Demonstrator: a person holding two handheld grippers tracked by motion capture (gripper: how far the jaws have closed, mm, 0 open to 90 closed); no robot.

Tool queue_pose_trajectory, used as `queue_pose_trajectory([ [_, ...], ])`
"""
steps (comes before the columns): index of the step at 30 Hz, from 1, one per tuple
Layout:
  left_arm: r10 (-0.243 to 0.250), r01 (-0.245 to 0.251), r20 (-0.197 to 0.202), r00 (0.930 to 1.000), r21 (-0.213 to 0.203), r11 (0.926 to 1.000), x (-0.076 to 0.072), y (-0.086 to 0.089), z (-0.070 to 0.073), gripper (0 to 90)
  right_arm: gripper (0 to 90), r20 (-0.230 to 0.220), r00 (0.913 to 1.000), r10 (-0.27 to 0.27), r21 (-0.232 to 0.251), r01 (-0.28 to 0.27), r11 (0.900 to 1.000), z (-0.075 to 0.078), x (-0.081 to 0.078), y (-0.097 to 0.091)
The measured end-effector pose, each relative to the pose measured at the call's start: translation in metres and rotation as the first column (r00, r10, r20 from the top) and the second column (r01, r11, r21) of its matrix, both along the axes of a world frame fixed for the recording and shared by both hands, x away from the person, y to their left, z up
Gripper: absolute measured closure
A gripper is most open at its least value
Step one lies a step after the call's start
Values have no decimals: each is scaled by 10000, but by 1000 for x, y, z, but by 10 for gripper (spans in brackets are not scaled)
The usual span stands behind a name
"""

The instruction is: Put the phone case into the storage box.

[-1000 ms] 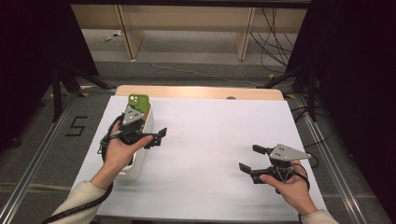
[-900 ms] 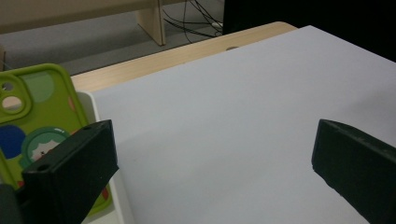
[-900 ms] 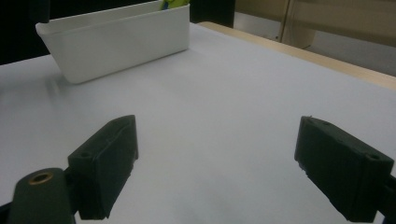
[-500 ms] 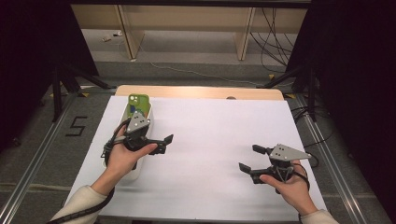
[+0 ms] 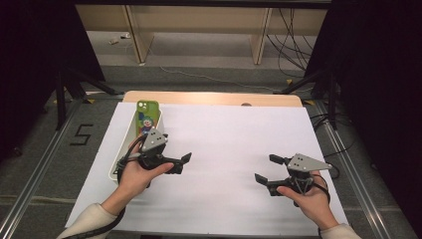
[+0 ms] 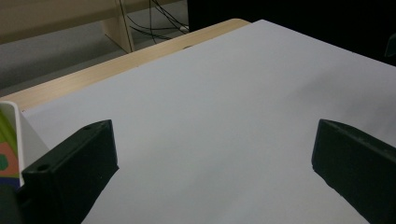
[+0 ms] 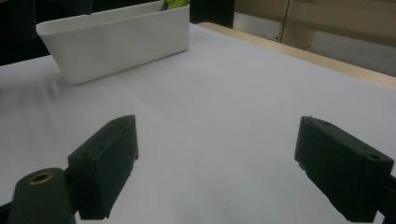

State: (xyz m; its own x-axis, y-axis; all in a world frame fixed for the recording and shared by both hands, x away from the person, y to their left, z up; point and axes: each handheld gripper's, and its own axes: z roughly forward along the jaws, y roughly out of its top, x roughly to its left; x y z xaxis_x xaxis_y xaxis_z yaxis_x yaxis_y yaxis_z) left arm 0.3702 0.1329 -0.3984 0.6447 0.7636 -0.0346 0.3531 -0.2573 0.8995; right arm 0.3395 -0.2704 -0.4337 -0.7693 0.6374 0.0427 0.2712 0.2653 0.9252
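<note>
A green phone with a cartoon picture on its case leans upright in the far end of a narrow white bin at the table's left. My left gripper hovers just right of the bin, open, with nothing between its jaws. In the left gripper view the left gripper points across bare white sheet, with the bin's corner at the left edge. My right gripper is held open over the sheet near the right front. In the right gripper view the right gripper faces the bin and the phone's top.
A white sheet covers most of the wooden table, whose bare strip shows along the far edge. Beyond it are floor, cables and wooden furniture legs. Dark stands flank both sides.
My left gripper has drawn away from the bin, moving right and toward the person over the sheet. The right gripper has stayed in place.
</note>
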Motion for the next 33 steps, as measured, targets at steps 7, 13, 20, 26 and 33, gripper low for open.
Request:
queue_pose_trajectory([
  [7,-200,200,-21,9998,12,9998,-5,-1,-3,0,146,10,10000,0,20,0,10000,0,0,0],
  [13,-429,429,42,9991,-72,9991,-9,-2,-5,0,146,9,10000,0,16,0,10000,0,0,0],
  [20,-571,573,173,9982,-93,9983,-12,-4,-7,0,146,25,10000,1,13,-2,10000,0,0,0],
  [26,-593,595,221,9980,-59,9982,-13,-4,-8,0,146,7,10000,12,-19,-12,10000,0,0,0],
  [33,-584,586,213,9981,-89,9982,-14,-5,-9,0,146,21,10000,17,-7,-17,10000,0,0,0],
])
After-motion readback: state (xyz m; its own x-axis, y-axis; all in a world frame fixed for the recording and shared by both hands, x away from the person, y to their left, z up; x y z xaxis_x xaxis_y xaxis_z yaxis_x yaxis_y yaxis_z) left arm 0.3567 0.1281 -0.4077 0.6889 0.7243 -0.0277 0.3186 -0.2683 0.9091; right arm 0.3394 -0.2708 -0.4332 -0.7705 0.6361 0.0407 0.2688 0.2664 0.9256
